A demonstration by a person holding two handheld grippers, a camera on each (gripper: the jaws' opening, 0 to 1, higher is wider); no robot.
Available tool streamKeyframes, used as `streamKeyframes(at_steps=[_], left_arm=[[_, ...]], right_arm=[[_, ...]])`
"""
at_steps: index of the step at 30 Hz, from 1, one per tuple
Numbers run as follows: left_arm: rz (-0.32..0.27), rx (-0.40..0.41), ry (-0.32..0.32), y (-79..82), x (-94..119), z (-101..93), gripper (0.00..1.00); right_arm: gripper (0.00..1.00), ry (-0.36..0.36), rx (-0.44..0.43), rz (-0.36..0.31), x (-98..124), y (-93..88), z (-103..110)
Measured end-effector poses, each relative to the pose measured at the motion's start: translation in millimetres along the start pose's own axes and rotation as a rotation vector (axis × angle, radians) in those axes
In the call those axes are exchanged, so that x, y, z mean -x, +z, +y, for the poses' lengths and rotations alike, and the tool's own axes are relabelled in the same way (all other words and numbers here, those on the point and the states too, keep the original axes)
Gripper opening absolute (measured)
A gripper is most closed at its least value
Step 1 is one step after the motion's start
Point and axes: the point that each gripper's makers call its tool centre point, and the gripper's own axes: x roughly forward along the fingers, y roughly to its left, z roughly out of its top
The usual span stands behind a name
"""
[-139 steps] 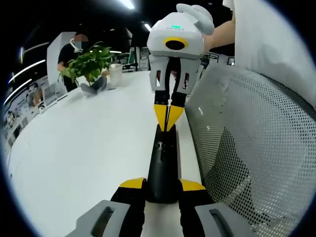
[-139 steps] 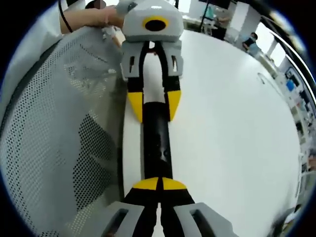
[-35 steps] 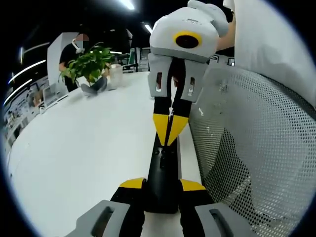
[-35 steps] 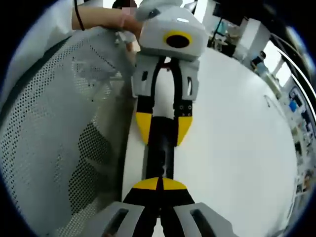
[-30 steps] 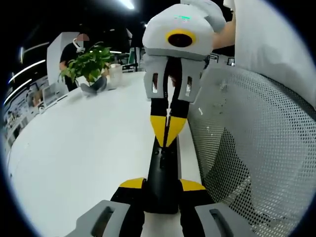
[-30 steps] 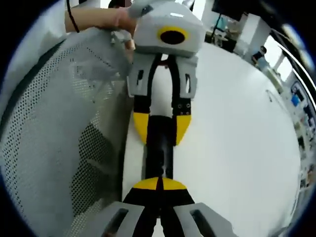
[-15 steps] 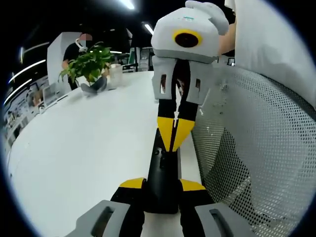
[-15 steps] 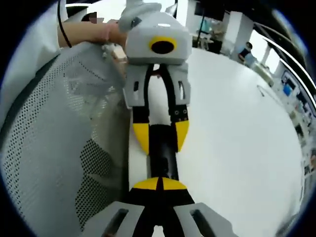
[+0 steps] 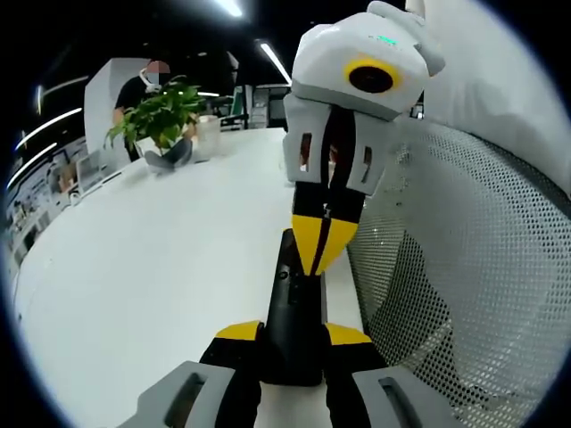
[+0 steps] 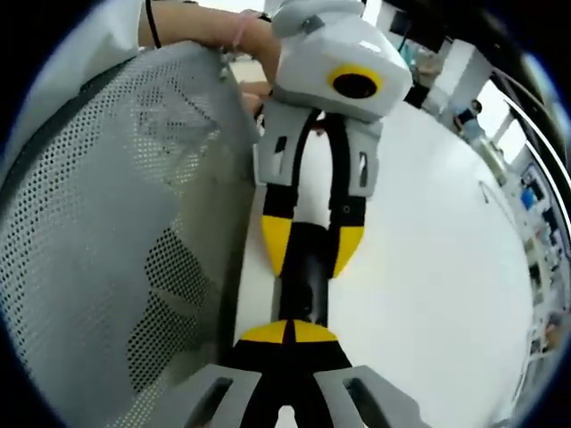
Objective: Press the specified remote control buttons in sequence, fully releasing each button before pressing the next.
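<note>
A black remote control [image 9: 287, 308] lies lengthwise on the white table [image 9: 152, 267]. My left gripper [image 9: 290, 333] is shut on its near end, one yellow tip on each side. My right gripper [image 9: 322, 257] comes down from the top of the left gripper view, shut, with its joined yellow tips on the remote's upper face near the far end. In the right gripper view my right gripper [image 10: 287, 332] stays shut over the remote control [image 10: 303, 285]. Opposite it, my left gripper [image 10: 312, 248] clasps the remote's other end. The buttons under the tips are hidden.
A grey mesh chair back [image 9: 464, 285], also the chair back [image 10: 116, 232], stands right beside the remote along the table edge. A potted plant [image 9: 161, 120] and a cup [image 9: 209, 135] sit at the table's far end. A person's hand [image 10: 241, 40] holds my left gripper.
My right gripper has shifted a little sideways and tilted, its shut tips sliding slightly along the remote toward my left gripper. The remote and my left gripper's hold are unchanged.
</note>
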Motion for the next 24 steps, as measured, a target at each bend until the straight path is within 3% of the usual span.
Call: streamKeyframes(at_steps=[18, 24], left_arm=[[0.001, -0.005, -0.008, 0.2, 0.0, -1.6, 0.25], [0.000, -0.005, -0.008, 0.2, 0.0, -1.5, 0.25]], right_arm=[[0.00, 0.002, 0.118, 0.037, -3.2, 0.5, 8.6], [0.00, -0.007, 0.076, 0.023, -3.0, 0.8, 6.2]])
